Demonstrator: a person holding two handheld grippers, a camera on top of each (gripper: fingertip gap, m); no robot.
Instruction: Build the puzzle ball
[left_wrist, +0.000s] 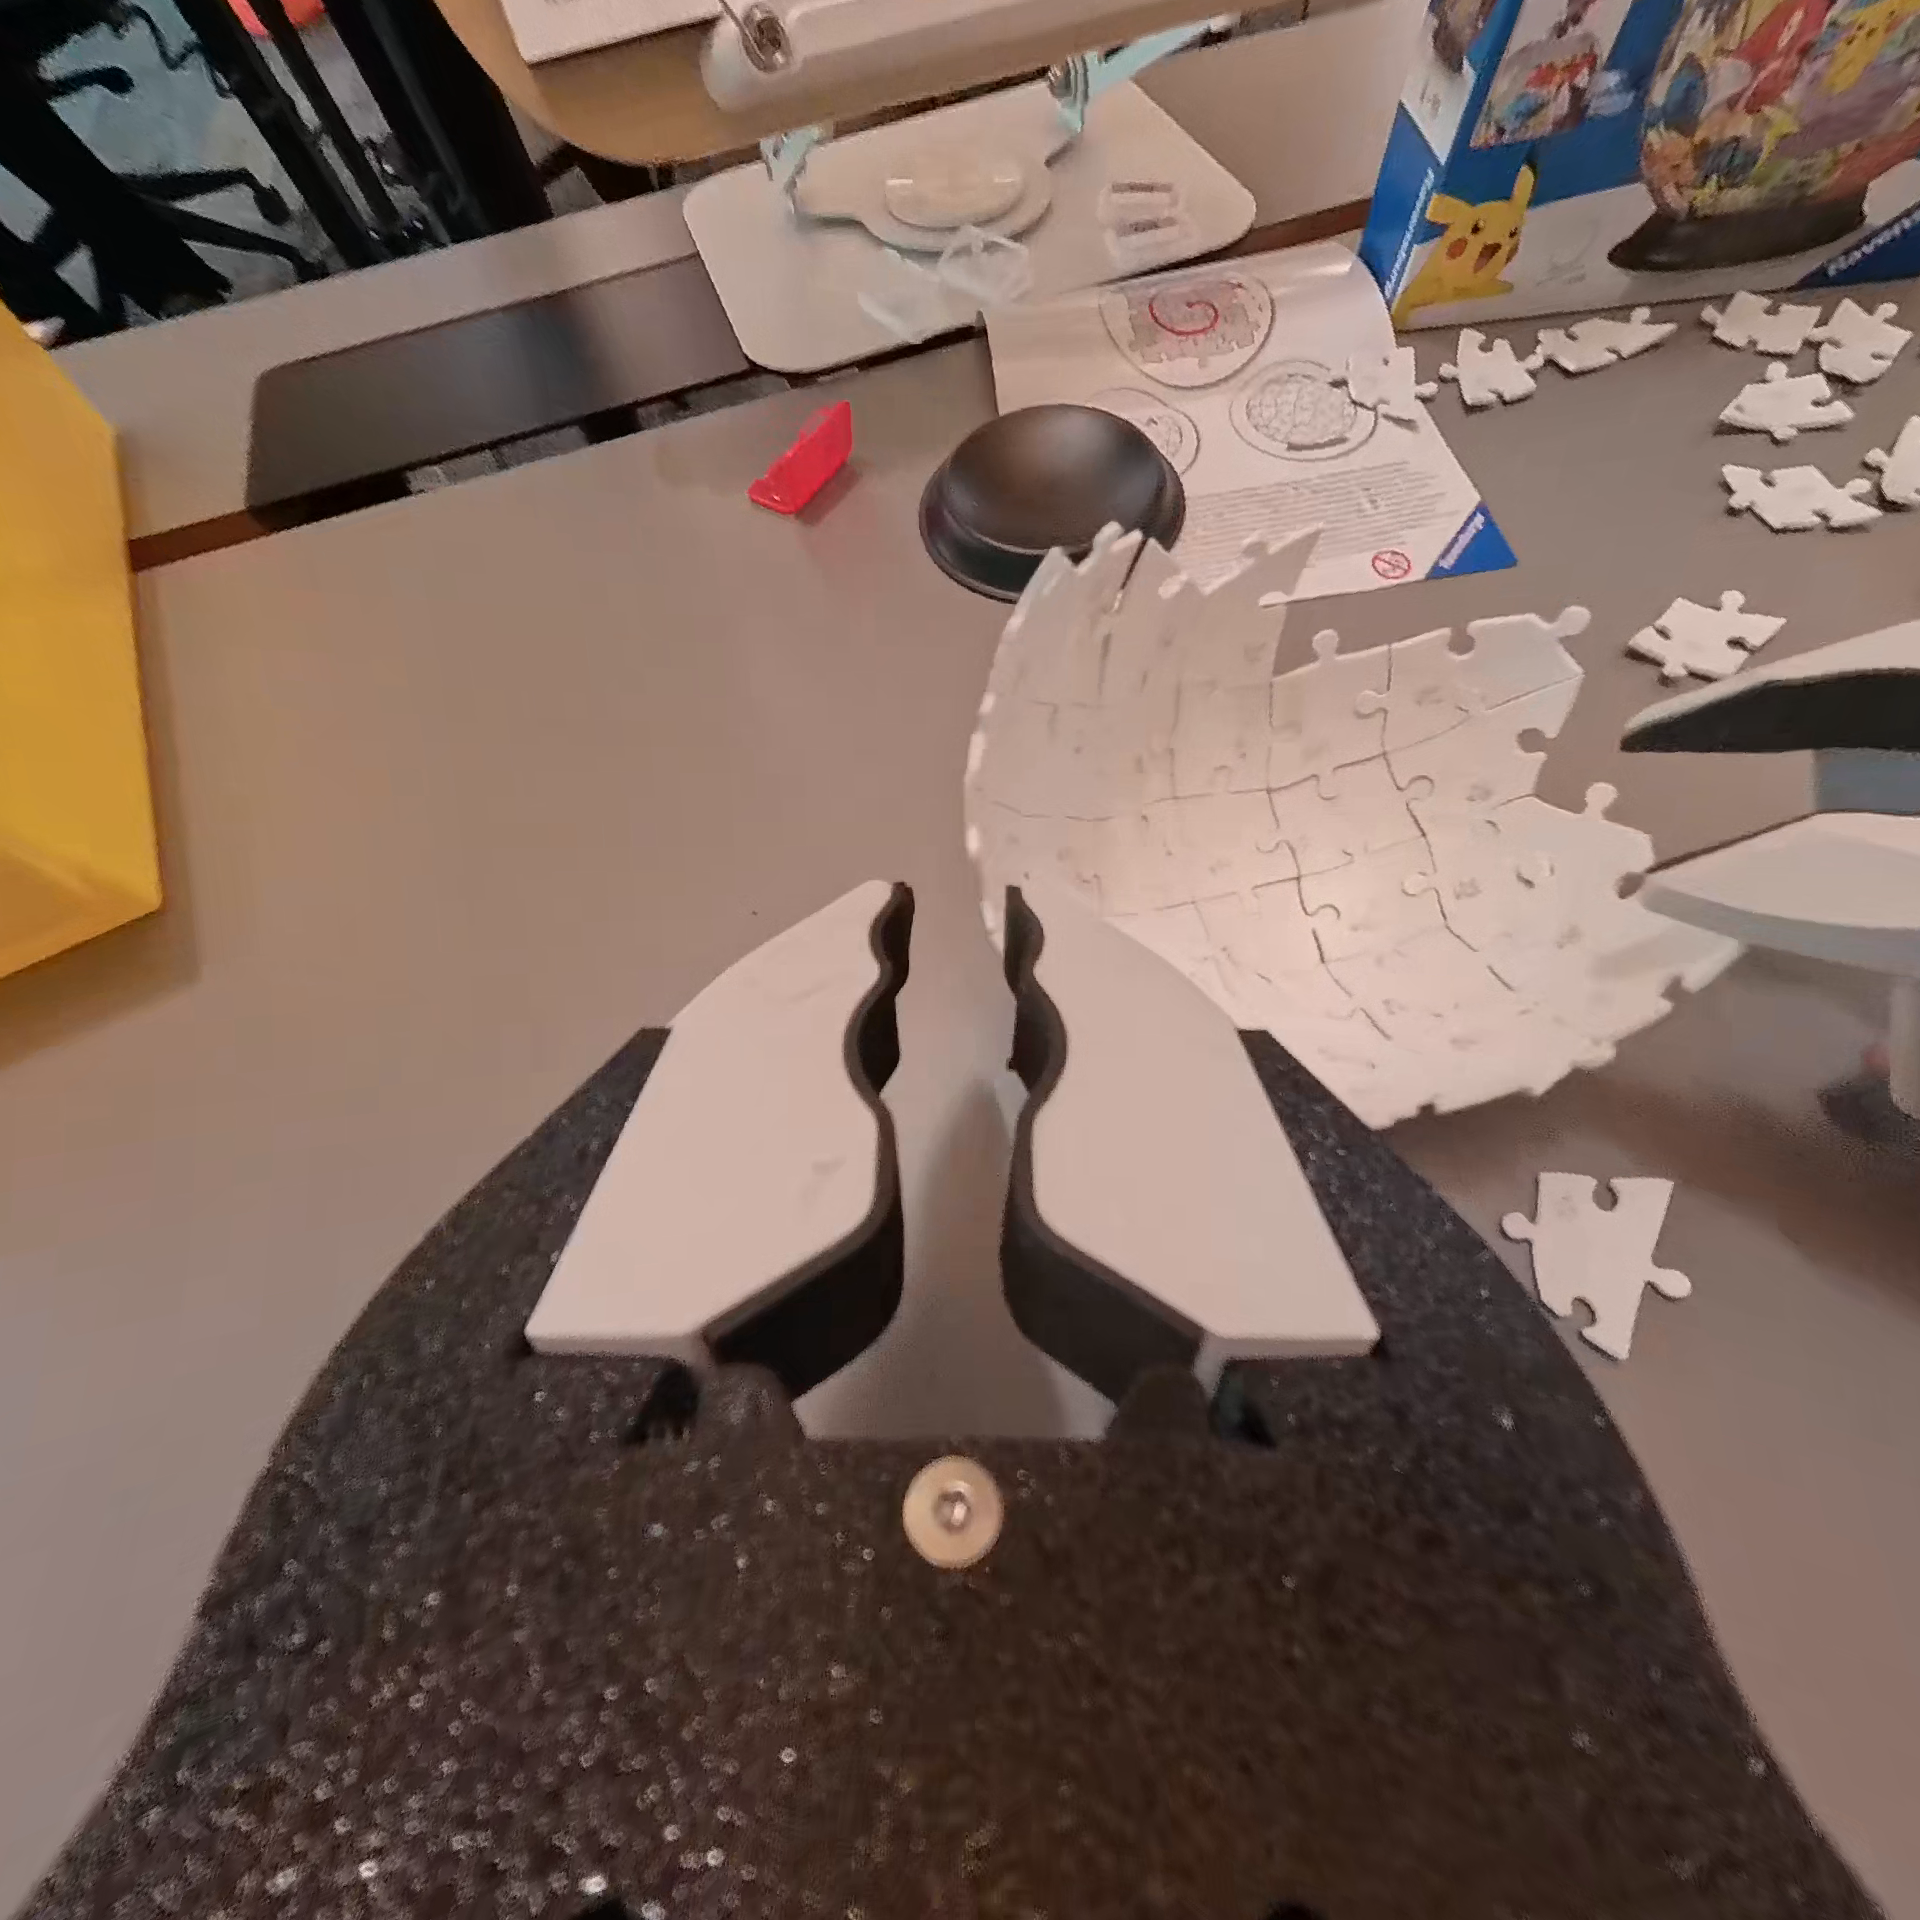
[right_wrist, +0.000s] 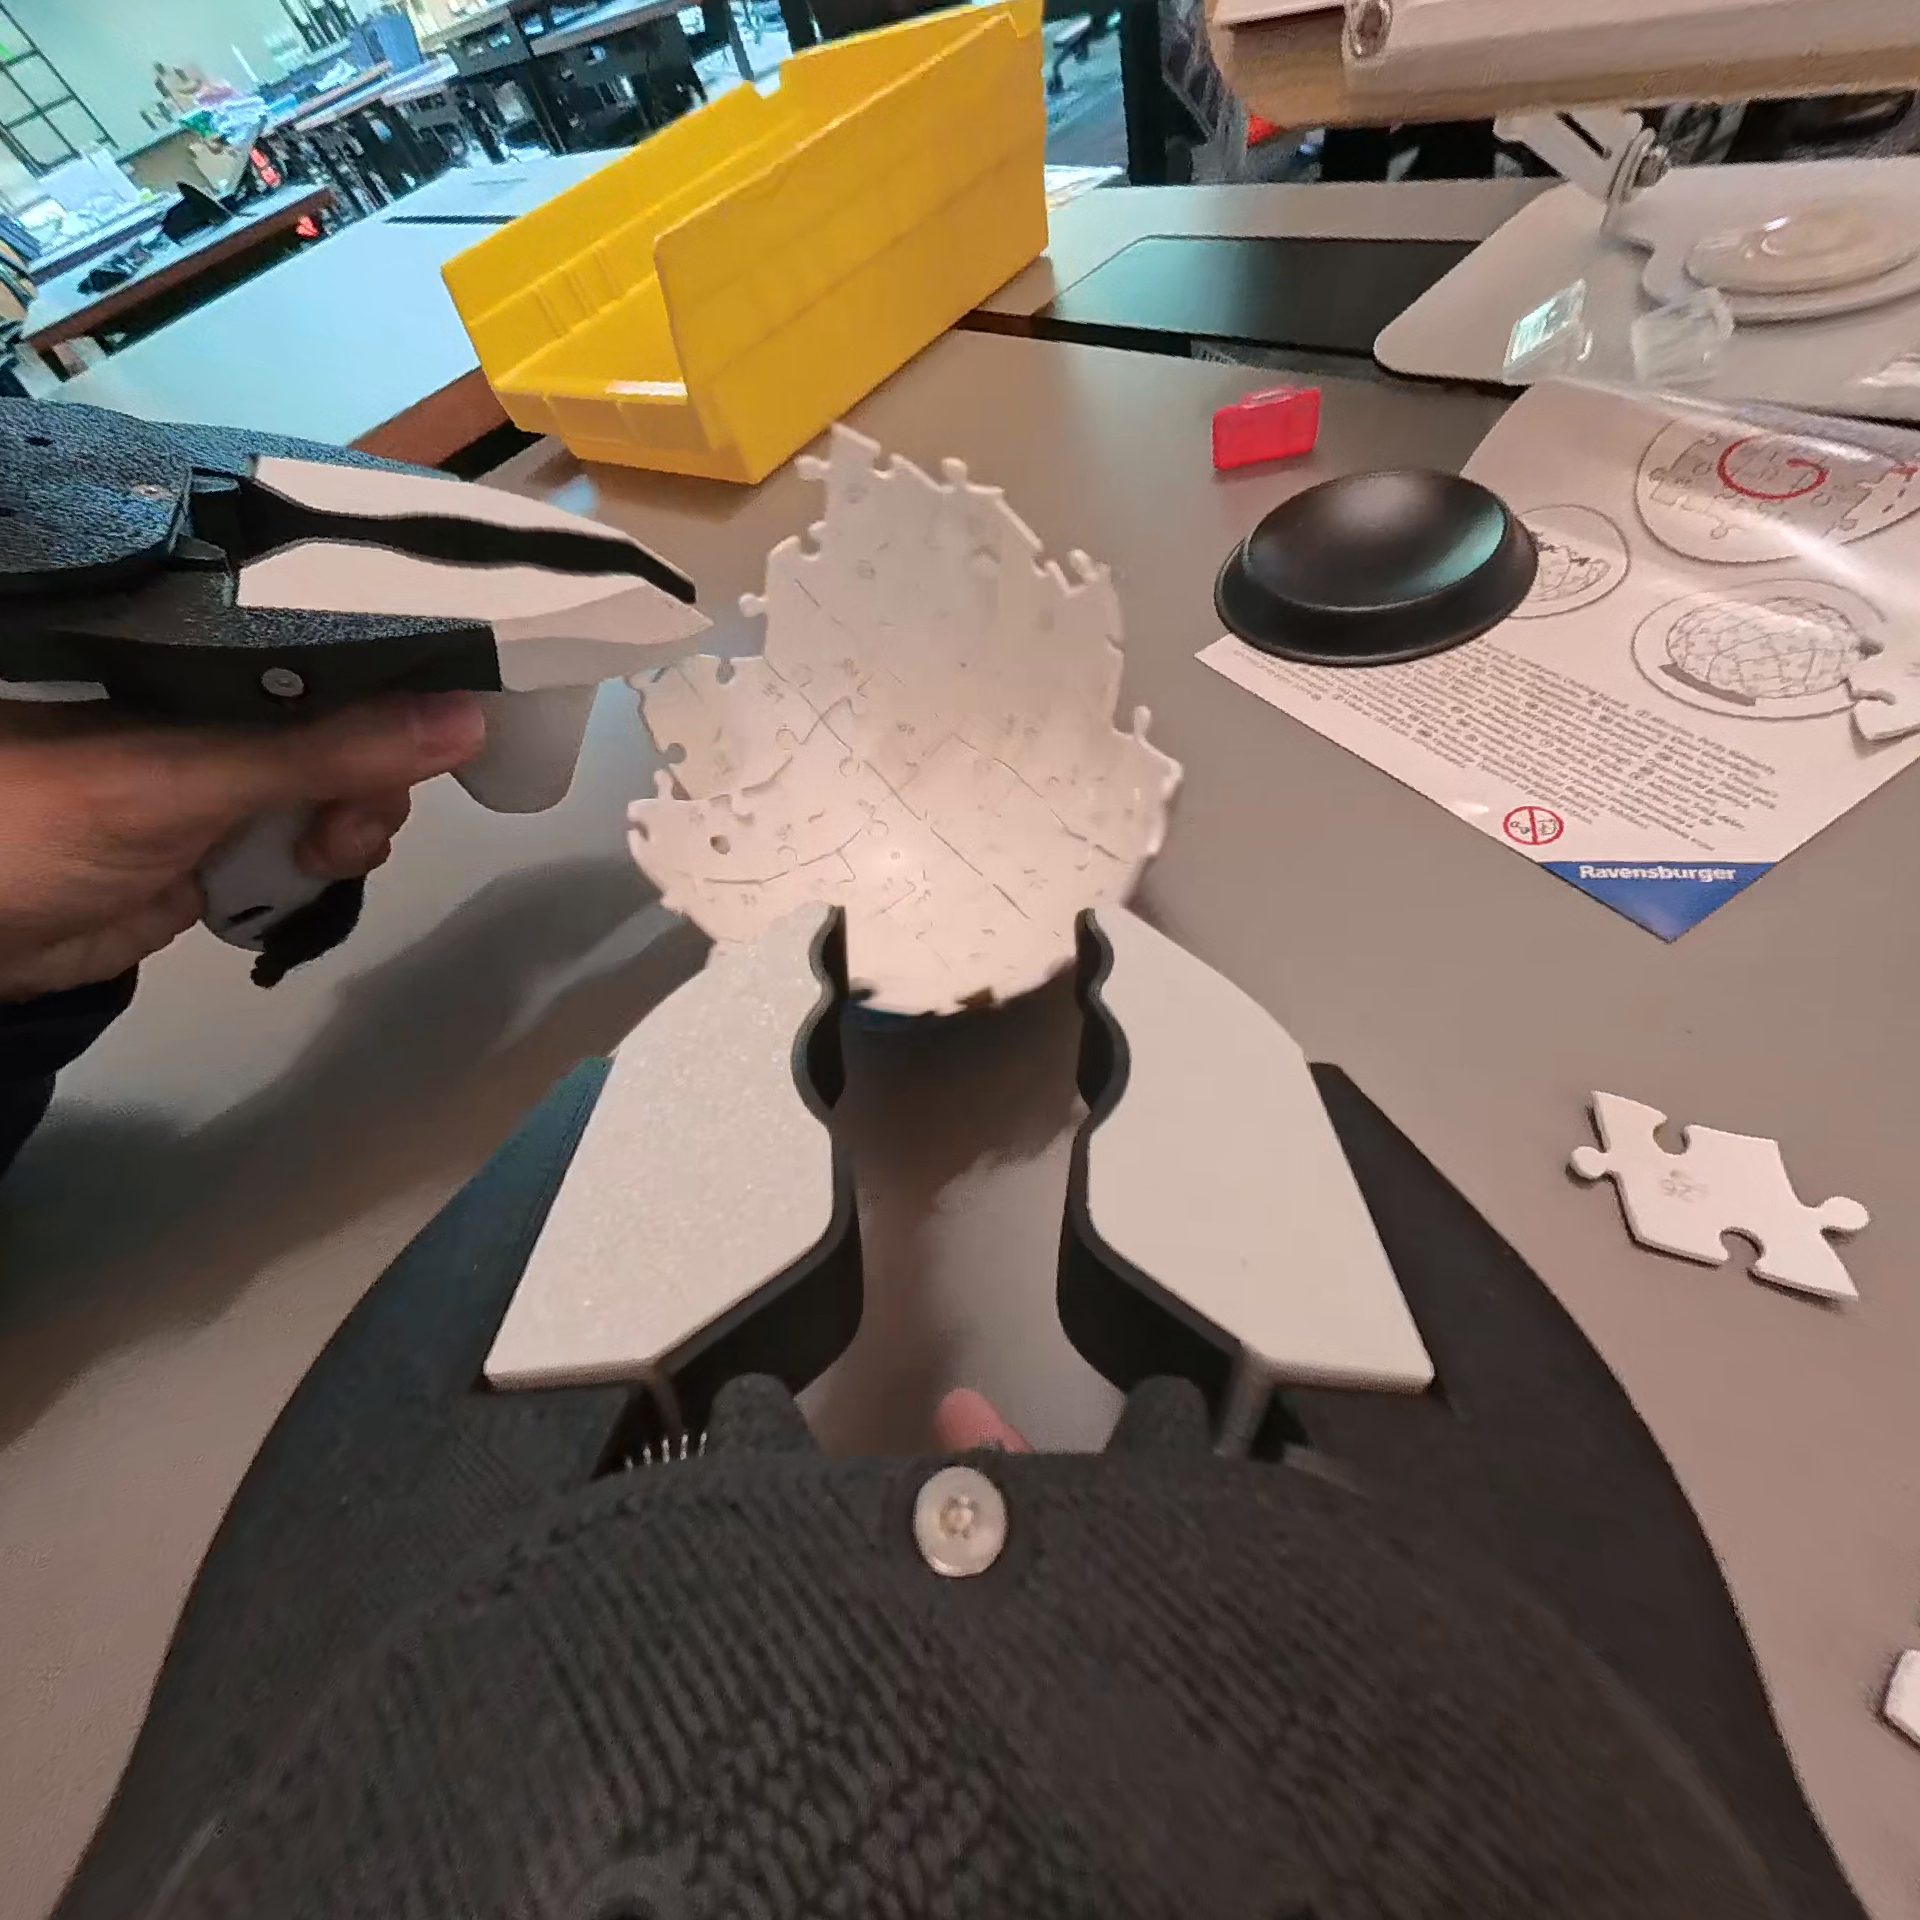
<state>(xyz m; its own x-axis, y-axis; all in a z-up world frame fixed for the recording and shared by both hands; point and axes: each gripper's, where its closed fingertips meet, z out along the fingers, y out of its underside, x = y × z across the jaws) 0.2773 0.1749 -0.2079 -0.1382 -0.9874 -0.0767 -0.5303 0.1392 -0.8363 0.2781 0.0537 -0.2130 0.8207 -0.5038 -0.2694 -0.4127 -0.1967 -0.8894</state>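
Note:
A white, part-built puzzle ball shell stands tilted on the grey table, its hollow side towards me; it also shows in the right wrist view. My right gripper grips the shell's near rim between its two fingers, and it shows at the right edge of the left wrist view. My left gripper is slightly open and empty, just left of the shell. In the right wrist view the left gripper points at the shell's left rim. A loose white piece lies near the shell.
A black round stand sits behind the shell on an instruction sheet. Several loose pieces and the puzzle box are far right. A red clip and a yellow bin stand to the left. To the loose white piece: right tips about 8 cm, left tips about 15 cm.

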